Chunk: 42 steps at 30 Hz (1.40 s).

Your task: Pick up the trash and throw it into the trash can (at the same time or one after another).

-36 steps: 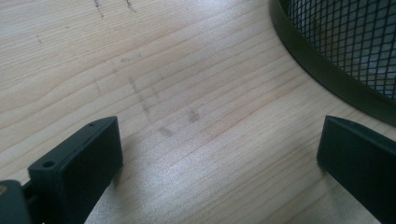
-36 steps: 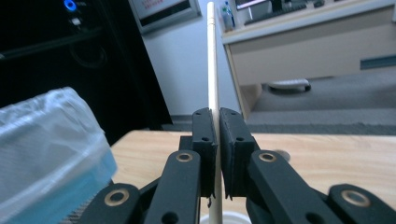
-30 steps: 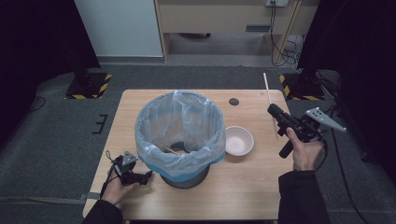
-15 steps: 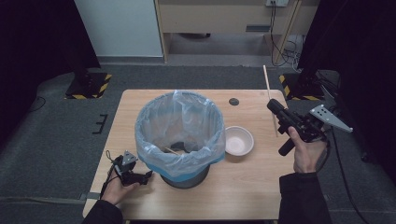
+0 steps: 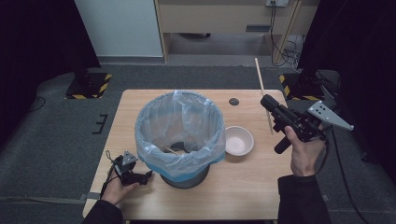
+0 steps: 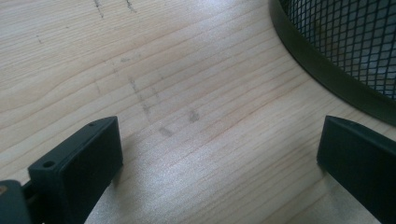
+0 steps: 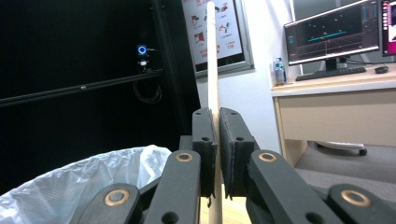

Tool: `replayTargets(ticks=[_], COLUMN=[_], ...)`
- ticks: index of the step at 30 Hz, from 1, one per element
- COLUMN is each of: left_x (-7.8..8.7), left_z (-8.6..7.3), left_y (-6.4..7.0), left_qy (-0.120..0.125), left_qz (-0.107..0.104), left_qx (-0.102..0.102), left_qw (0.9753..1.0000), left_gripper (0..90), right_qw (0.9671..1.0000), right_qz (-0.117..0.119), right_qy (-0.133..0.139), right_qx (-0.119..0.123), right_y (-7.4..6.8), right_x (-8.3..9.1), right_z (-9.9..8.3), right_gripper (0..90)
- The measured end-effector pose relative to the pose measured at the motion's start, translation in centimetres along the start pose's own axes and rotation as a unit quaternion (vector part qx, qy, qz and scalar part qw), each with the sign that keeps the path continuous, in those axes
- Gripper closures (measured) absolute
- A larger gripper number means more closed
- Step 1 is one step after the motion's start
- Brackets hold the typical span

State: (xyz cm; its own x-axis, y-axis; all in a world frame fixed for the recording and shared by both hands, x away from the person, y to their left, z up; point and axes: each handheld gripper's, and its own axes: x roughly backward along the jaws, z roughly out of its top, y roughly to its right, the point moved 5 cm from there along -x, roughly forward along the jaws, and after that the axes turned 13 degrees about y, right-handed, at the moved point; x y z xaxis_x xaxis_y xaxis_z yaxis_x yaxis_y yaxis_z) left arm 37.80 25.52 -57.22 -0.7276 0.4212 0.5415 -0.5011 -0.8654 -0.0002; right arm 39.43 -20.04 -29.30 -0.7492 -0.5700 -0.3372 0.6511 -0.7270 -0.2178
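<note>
We see wooden stick [image 7: 212, 70] cut off by top edge of right gripper view; its middle hidden between pads of right gripper [image 7: 217, 154]. In high view, bin liner [image 5: 177, 126] hides most of mesh bin [image 6: 345, 51]; thin item at bin bottom too small to identify. Mesh bin cut off at right and top edges of left gripper view. Left gripper [image 6: 219, 158] jaws cut off by bottom edge there. Small dark disc [image 5: 234, 101] on far table: too small to tell.
</note>
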Motion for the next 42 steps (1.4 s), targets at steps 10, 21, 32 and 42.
replayTargets(ticks=[10,21,32,42], left_x=[0.0,0.0,0.0,0.0], left_z=[0.0,0.0,0.0,0.0], left_y=[0.0,0.0,0.0,0.0], left_qy=[0.000,0.000,0.000,0.001], left_qz=[0.000,0.000,0.000,0.001], left_qx=[0.000,0.000,0.000,0.002], left_qw=[1.0000,1.0000,1.0000,1.0000], left_gripper=[0.0,0.0,0.0,0.0], right_qw=[0.9997,0.9989,0.9973,0.9953], right_qz=[0.022,0.047,0.073,0.095], right_qy=[0.007,0.008,0.000,-0.020], right_qx=[0.000,0.000,-0.006,-0.007], right_y=[-1.7,-4.2,-7.2,-9.7], right_x=[-1.5,-4.1,-7.1,-9.3], right_z=[0.8,1.1,-0.1,-1.5], right_gripper=[85.8,85.8,85.8,85.8])
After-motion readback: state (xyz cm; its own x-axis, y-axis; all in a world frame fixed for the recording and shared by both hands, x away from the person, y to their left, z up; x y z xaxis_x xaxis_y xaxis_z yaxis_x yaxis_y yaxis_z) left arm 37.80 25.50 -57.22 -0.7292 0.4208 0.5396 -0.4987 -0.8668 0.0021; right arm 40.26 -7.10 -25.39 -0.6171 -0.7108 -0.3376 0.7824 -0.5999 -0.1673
